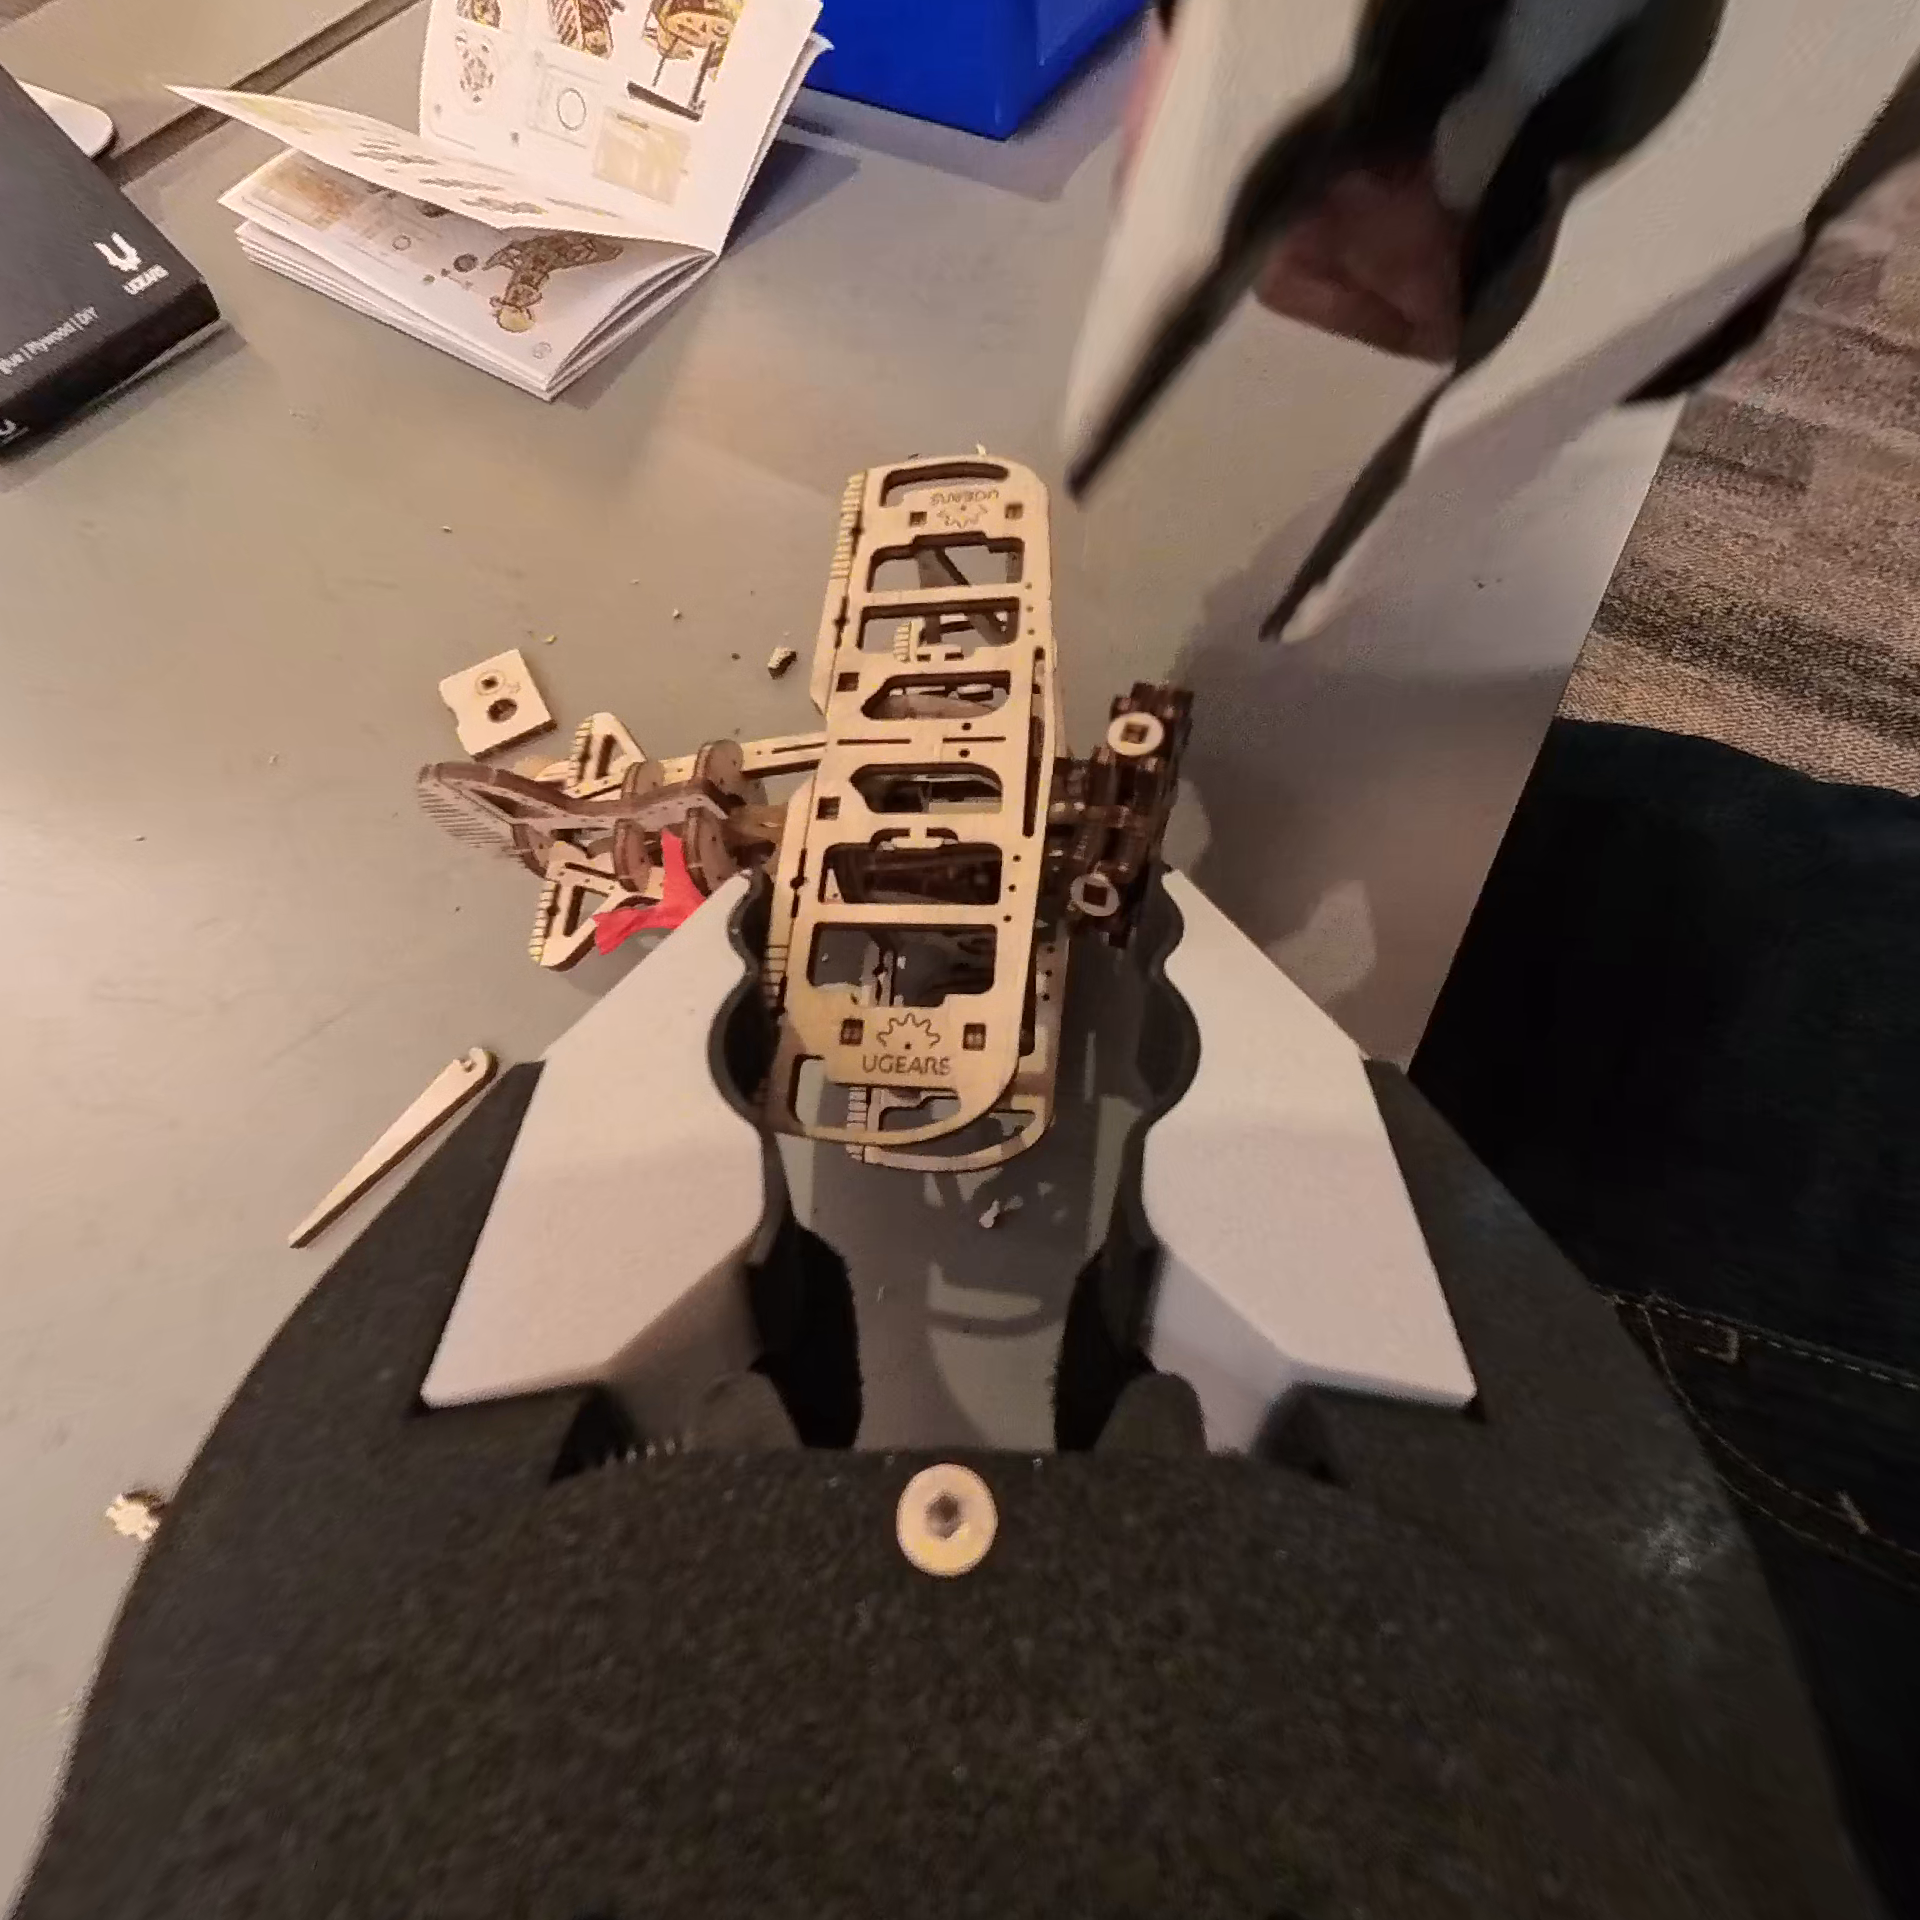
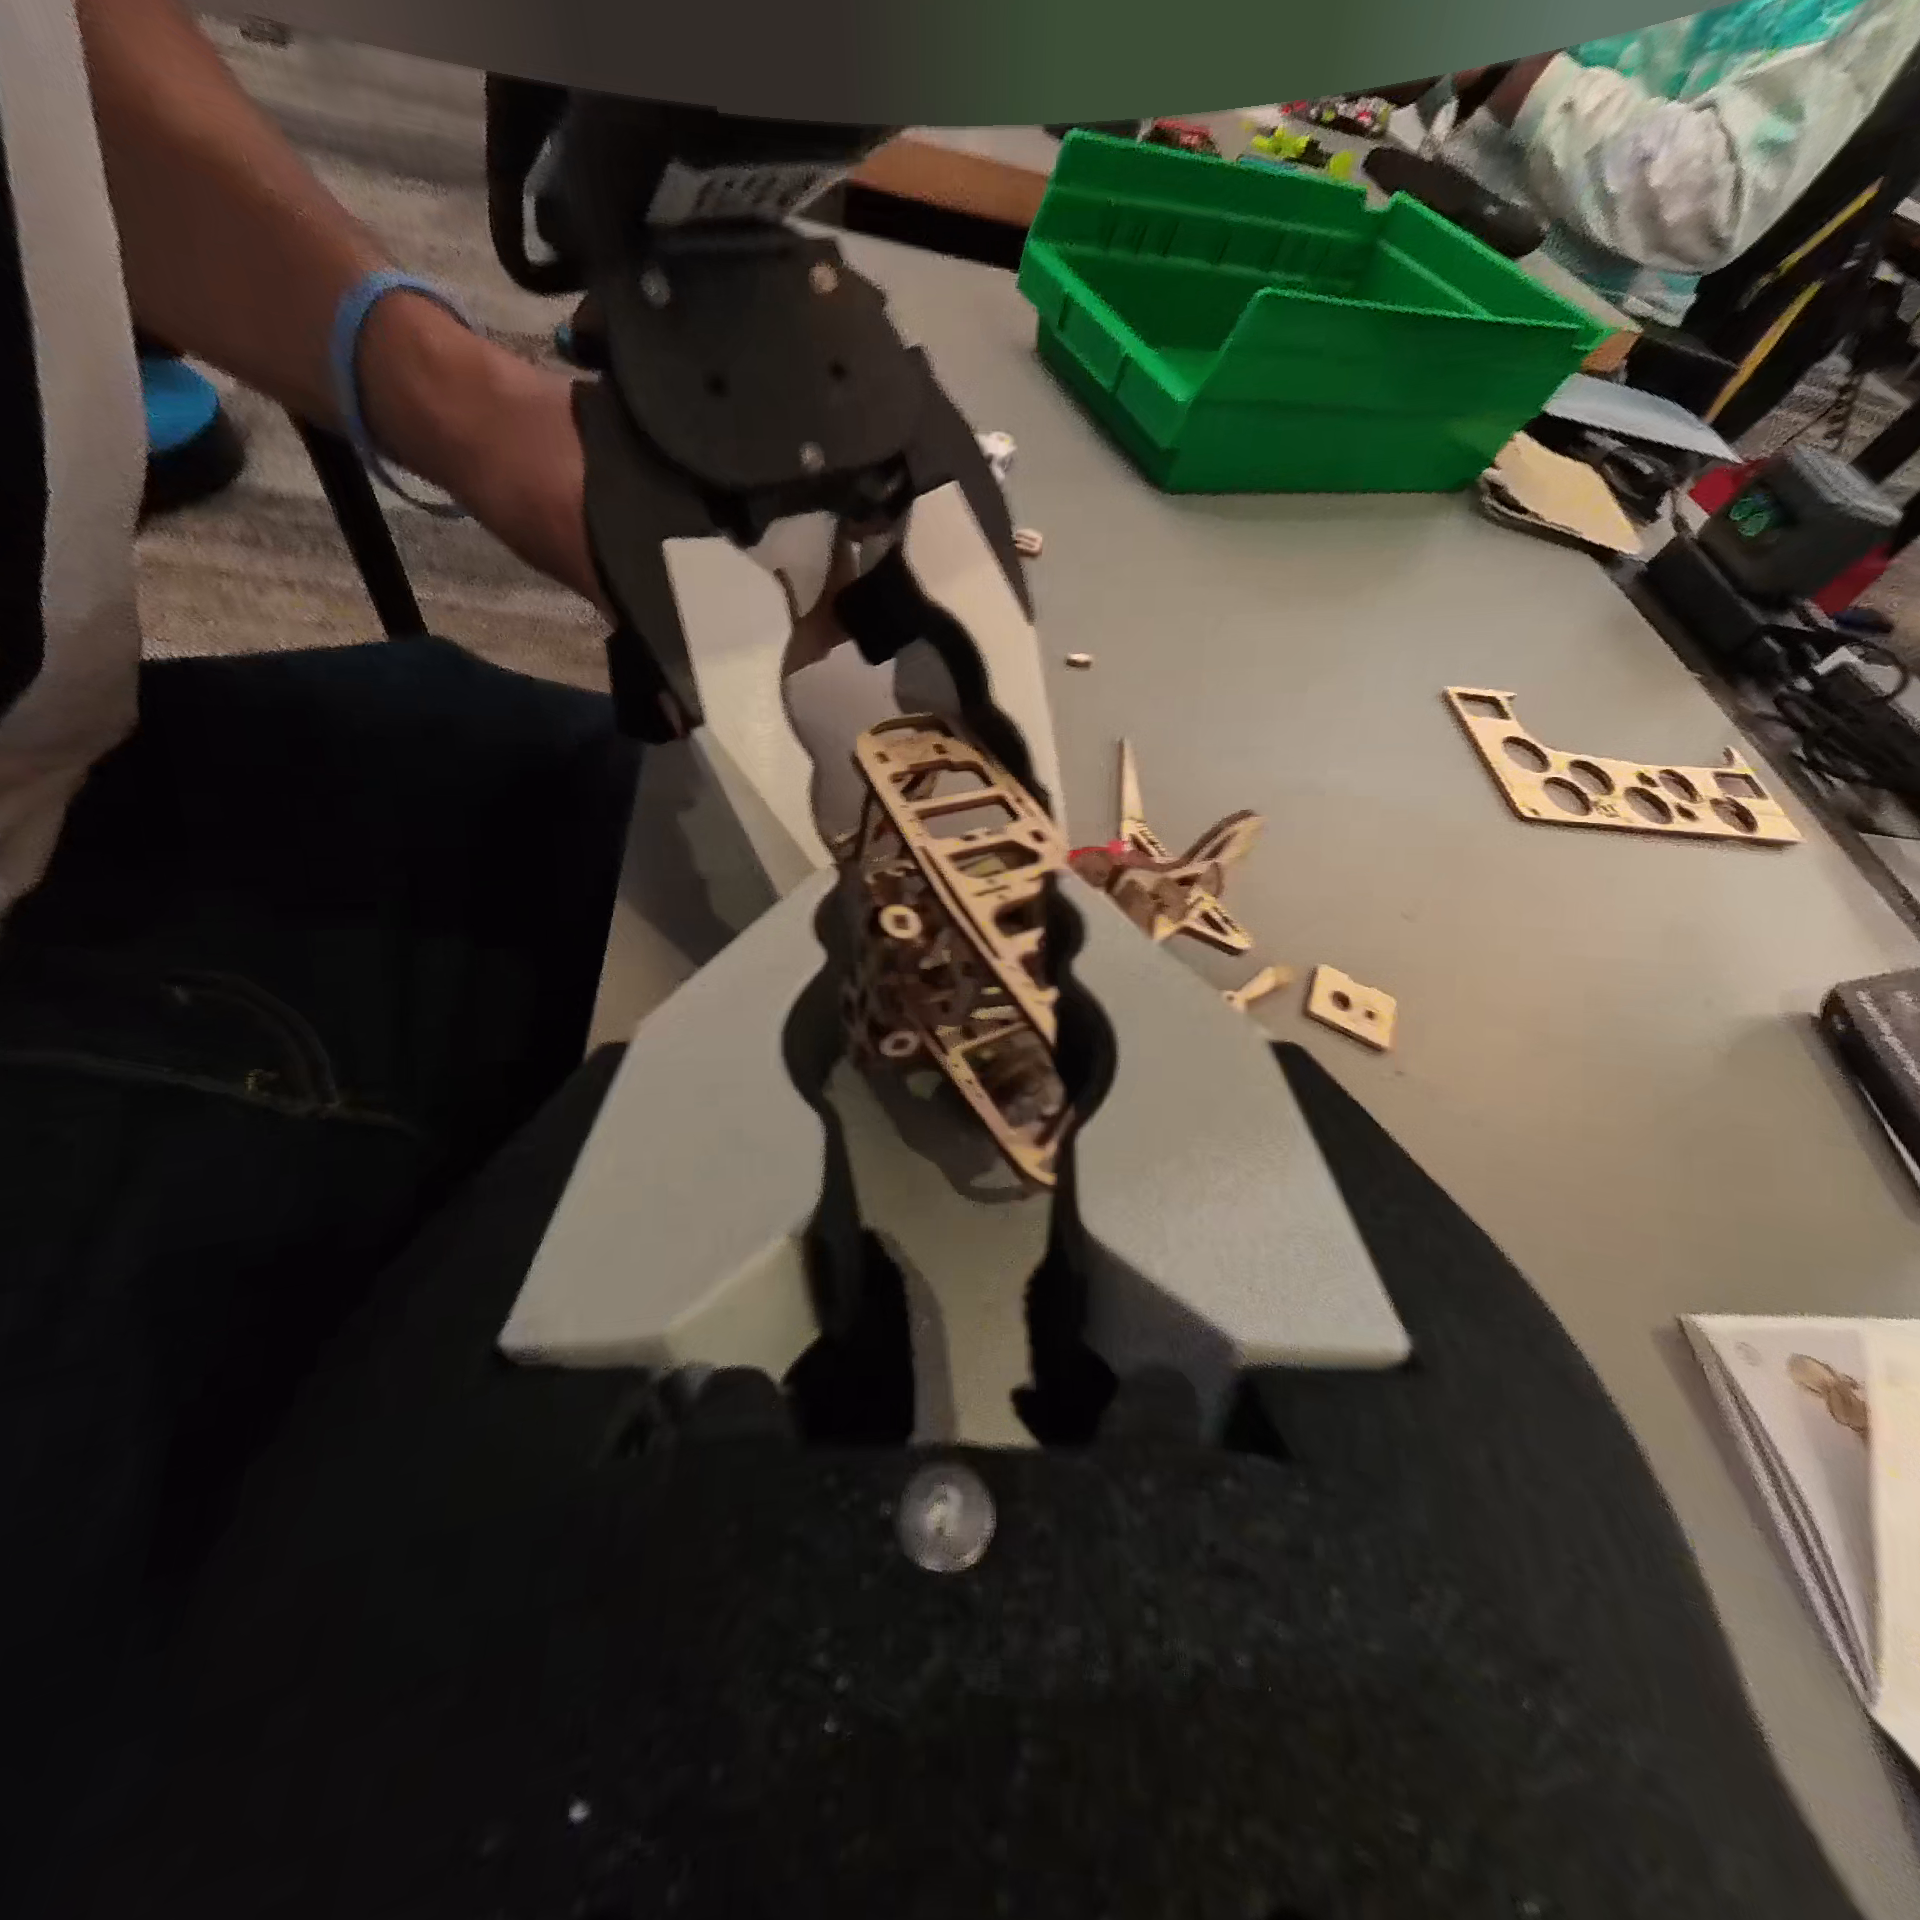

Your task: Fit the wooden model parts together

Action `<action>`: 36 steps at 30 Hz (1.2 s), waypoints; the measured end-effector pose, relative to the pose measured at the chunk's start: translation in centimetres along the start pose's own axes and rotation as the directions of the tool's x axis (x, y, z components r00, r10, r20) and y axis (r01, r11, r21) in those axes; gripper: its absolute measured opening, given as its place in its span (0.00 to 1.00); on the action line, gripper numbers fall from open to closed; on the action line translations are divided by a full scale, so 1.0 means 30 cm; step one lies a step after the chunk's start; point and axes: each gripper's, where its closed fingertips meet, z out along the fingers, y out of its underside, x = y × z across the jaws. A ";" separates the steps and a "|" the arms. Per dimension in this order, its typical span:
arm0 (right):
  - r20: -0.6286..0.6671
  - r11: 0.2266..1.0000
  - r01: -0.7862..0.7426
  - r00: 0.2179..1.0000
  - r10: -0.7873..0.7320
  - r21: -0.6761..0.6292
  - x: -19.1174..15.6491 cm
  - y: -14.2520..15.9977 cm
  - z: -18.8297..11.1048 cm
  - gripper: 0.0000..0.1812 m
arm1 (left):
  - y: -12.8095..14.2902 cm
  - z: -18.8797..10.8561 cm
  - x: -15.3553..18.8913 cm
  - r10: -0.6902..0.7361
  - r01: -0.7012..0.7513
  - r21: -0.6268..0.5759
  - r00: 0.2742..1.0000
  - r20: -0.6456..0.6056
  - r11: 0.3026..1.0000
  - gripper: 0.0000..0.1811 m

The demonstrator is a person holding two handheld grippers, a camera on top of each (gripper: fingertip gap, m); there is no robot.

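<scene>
A wooden biplane model (image 1: 925, 831) stands on the grey table (image 1: 260, 675), tail to the left and dark nose to the right. My left gripper (image 1: 951, 894) is open, its grey fingers (image 1: 644, 1091) straddling the near end of the wings with gaps on both sides. My right gripper (image 1: 1174, 556) is blurred, open and empty, above the far wing end. In the right wrist view the model (image 2: 966, 831) lies beyond my right gripper (image 2: 951, 904), with the left gripper (image 2: 925, 842) opposite.
A small square wooden piece (image 1: 497, 701) and a thin wooden stick (image 1: 395, 1143) lie left of the model. An open booklet (image 1: 499, 208), a black box (image 1: 73, 281) and a blue bin (image 1: 966, 62) sit farther back. A green bin (image 2: 1299, 343) and a cut-out plywood sheet (image 2: 1600, 790) lie on the table.
</scene>
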 end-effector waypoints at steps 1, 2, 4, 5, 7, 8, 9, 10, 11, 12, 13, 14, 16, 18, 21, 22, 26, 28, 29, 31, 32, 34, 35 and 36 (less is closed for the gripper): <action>0.008 1.000 -0.017 1.000 0.017 -0.020 0.024 0.007 -0.018 0.26 | 0.000 0.000 0.002 -0.001 0.001 0.000 1.000 -0.004 1.000 0.37; 0.032 0.995 -0.051 0.998 0.054 -0.090 0.050 0.038 -0.026 0.38 | 0.000 0.000 0.004 -0.003 0.003 0.001 1.000 -0.006 1.000 0.37; 0.117 0.964 -0.089 0.986 0.122 -0.249 0.075 0.119 -0.016 0.59 | 0.002 0.001 0.008 -0.006 0.006 0.000 1.000 -0.013 1.000 0.37; 0.155 0.955 -0.080 0.980 0.128 -0.286 0.077 0.147 -0.001 0.61 | 0.001 0.000 0.009 -0.007 0.007 0.000 1.000 -0.013 1.000 0.37; 0.204 0.955 -0.037 0.974 0.101 -0.293 0.063 0.187 0.045 0.61 | 0.002 0.001 0.010 -0.011 0.011 -0.001 1.000 -0.017 1.000 0.37; 0.224 0.953 -0.014 0.971 0.085 -0.303 0.050 0.206 0.065 0.61 | 0.003 0.002 0.009 -0.014 0.014 -0.001 1.000 -0.016 1.000 0.37; 0.220 0.952 0.005 0.973 0.066 -0.306 0.049 0.215 0.082 0.61 | 0.003 0.002 0.008 -0.015 0.015 0.001 1.000 -0.016 1.000 0.37; 0.210 0.957 0.011 0.976 0.052 -0.289 0.052 0.210 0.096 0.58 | 0.003 0.002 0.008 -0.019 0.019 0.002 1.000 -0.017 1.000 0.37; 0.203 0.967 0.011 0.978 0.042 -0.255 0.055 0.195 0.101 0.52 | 0.003 0.002 0.006 -0.025 0.025 0.003 1.000 -0.017 1.000 0.38; 0.197 0.975 0.000 0.979 0.045 -0.224 0.058 0.179 0.101 0.48 | 0.004 0.003 0.005 -0.031 0.031 0.004 0.999 -0.017 0.999 0.38; 0.199 0.978 -0.016 0.978 0.058 -0.209 0.059 0.171 0.099 0.47 | 0.003 0.003 0.005 -0.037 0.037 0.009 0.999 -0.020 0.999 0.38; 0.206 0.978 -0.033 0.976 0.076 -0.207 0.057 0.171 0.098 0.47 | 0.003 0.004 0.006 -0.042 0.043 0.011 0.999 -0.025 0.999 0.38; 0.218 0.977 -0.047 0.971 0.094 -0.209 0.054 0.174 0.096 0.46 | 0.002 0.005 0.009 -0.045 0.045 0.015 0.999 -0.028 0.999 0.38; 0.234 0.977 -0.049 0.967 0.099 -0.206 0.052 0.171 0.093 0.45 | 0.001 0.006 0.013 -0.043 0.044 0.017 0.999 -0.029 0.999 0.39; 0.250 0.970 -0.077 0.959 0.135 -0.231 0.053 0.168 0.089 0.43 | 0.001 0.008 0.013 -0.047 0.047 0.018 0.999 -0.028 0.999 0.39; 0.254 0.967 -0.082 0.957 0.144 -0.241 0.053 0.170 0.089 0.43 | 0.001 0.008 0.013 -0.047 0.047 0.017 0.999 -0.025 0.999 0.40; 0.262 0.966 -0.077 0.954 0.143 -0.248 0.053 0.172 0.090 0.43 | 0.002 0.008 0.012 -0.045 0.045 0.008 0.999 -0.018 0.999 0.39; 0.267 0.965 -0.081 0.952 0.150 -0.251 0.051 0.175 0.088 0.42 | 0.002 0.008 0.014 -0.041 0.041 0.004 0.999 -0.017 0.999 0.39; 0.270 0.965 -0.082 0.951 0.151 -0.251 0.050 0.175 0.087 0.42 | 0.002 0.008 0.016 -0.039 0.039 0.002 0.999 -0.016 0.999 0.39; 0.272 0.966 -0.069 0.952 0.138 -0.249 0.048 0.176 0.086 0.42 | 0.001 0.010 0.020 -0.028 0.028 0.001 1.000 -0.014 1.000 0.39; 0.272 0.967 -0.059 0.954 0.128 -0.246 0.047 0.176 0.086 0.42 | 0.001 0.010 0.021 -0.021 0.021 0.001 1.000 -0.010 1.000 0.39; 0.273 0.971 -0.041 0.956 0.107 -0.237 0.047 0.177 0.086 0.42 | -0.003 0.009 0.023 -0.010 0.010 0.007 1.000 -0.003 1.000 0.38; 0.275 0.969 -0.045 0.955 0.113 -0.242 0.046 0.178 0.085 0.42 | -0.004 0.009 0.024 -0.005 0.005 0.009 1.000 -0.003 1.000 0.38; 0.274 0.971 -0.037 0.956 0.104 -0.237 0.046 0.178 0.085 0.42 | -0.004 0.009 0.024 -0.005 0.005 0.009 1.000 -0.005 1.000 0.38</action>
